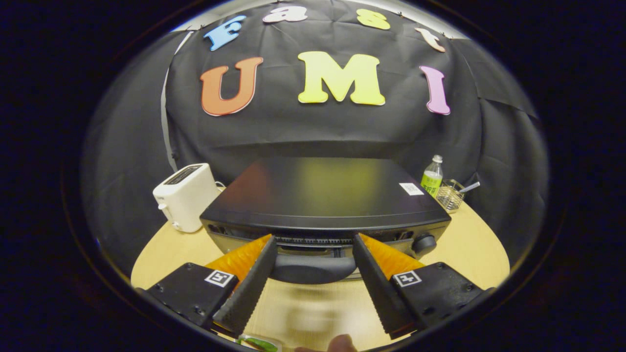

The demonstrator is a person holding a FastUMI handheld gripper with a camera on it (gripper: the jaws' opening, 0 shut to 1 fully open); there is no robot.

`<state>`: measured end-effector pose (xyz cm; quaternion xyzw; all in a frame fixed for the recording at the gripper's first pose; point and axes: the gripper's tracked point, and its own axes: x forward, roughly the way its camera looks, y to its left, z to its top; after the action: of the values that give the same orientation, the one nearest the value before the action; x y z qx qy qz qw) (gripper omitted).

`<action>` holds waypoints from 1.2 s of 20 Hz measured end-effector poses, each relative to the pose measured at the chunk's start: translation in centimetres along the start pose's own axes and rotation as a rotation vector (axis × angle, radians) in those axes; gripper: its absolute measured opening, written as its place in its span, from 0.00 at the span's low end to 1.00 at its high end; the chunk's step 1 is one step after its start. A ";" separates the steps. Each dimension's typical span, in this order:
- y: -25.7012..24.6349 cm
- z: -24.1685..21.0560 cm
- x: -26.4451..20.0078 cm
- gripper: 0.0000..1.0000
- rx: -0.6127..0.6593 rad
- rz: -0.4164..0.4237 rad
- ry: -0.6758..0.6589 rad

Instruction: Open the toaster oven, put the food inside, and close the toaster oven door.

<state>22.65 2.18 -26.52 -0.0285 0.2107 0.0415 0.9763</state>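
Observation:
The black toaster oven [323, 193] stands on the wooden table [469, 254], seen from above its front. Its dark rounded door handle [313, 270] lies between my fingers, just under the vent strip on the front edge. My gripper [314, 239] is open wide, one finger at each end of the handle, and I cannot tell whether they touch it. The door looks shut. Something green on a pale dish [259, 343], likely the food, lies on the table beneath the left finger, mostly hidden.
A white toaster [185, 196] sits left of the oven. Behind the oven's right corner are a green-labelled bottle [432, 177] and a glass holder [451, 194]. A round knob [424, 243] sits at the oven's right front. A person's fingertip [342, 343] shows below the fingers.

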 end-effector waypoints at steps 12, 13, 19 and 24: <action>0.3 -8.3 -5.4 1.00 0.027 0.030 0.266; 0.2 -8.9 -5.6 1.00 0.035 0.032 0.287; -0.3 -10.9 -6.2 1.00 0.079 0.025 0.373; -0.7 -11.3 -6.2 1.00 0.094 0.009 0.388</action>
<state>12.50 0.20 -34.20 0.0106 0.3965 0.0296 0.9175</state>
